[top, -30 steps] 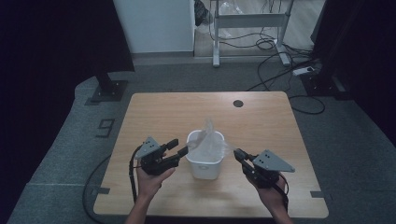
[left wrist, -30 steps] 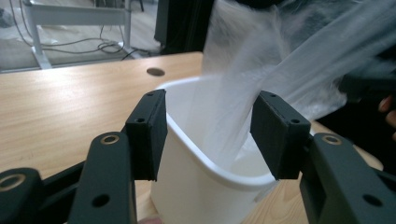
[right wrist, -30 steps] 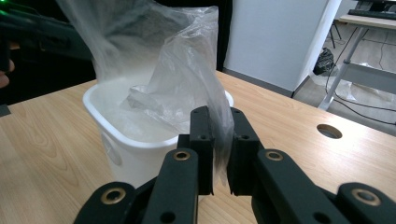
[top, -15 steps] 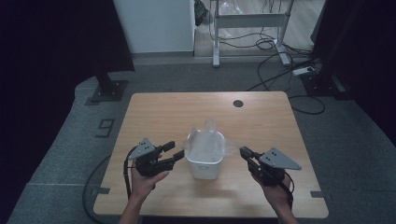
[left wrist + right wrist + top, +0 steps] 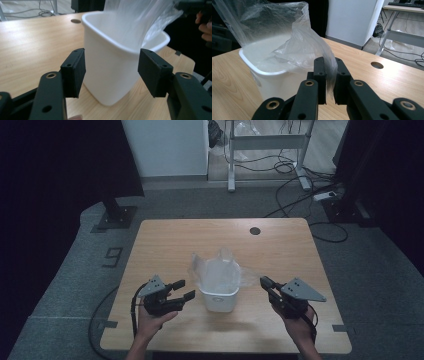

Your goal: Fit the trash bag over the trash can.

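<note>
— Clear plastic bag sits in the white bin, mid-surface, its edges standing above the rim.

— And the right gripper?

— Pressed together, pinching the bag's edge beside the bin.

— The left gripper?

— Spread, its jaws just been opening, nothing between them; the bin stands just ahead.

Wooden table, cables, desk frame

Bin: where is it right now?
High view: the bin stands on the table's near half, centred between the left tool and right tool, bag inside.
</note>
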`<state>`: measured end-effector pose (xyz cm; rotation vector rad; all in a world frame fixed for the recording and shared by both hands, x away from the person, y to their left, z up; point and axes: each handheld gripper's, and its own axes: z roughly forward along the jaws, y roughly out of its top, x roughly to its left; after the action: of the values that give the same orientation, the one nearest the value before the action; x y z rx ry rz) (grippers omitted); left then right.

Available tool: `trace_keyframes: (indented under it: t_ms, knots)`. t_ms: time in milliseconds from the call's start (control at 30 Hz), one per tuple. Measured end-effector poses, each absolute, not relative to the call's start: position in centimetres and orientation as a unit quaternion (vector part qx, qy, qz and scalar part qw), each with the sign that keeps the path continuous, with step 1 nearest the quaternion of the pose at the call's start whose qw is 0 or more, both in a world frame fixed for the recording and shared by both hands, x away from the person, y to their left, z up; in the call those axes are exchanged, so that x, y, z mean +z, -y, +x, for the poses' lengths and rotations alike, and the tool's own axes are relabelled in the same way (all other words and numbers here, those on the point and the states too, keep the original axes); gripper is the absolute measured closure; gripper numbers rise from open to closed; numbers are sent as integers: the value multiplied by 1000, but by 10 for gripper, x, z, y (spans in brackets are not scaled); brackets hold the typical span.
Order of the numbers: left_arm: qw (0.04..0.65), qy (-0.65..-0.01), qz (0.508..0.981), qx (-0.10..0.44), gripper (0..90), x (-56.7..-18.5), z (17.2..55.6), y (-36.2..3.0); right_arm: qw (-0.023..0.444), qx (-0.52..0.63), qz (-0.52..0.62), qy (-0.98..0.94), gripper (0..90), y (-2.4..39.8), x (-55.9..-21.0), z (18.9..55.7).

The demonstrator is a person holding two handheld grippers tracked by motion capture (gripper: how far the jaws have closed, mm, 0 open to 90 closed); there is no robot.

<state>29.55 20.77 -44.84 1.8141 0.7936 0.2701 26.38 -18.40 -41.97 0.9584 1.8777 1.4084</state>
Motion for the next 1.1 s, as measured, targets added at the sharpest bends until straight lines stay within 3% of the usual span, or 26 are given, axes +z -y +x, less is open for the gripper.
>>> trace_keyframes:
  t_ms: [300,700,1100]
  knots:
    - [562,-364,731,128,398,-423,324,-209,300,529,356,-709,819,182,-419,262]
    - [576,-350,729,120,362,-367,354,-164,301,530,350,-711,815,180,-419,262]
    - [556,-356,744,102,352,-363,362,-139,306,530,343,-713,812,178,-420,258]
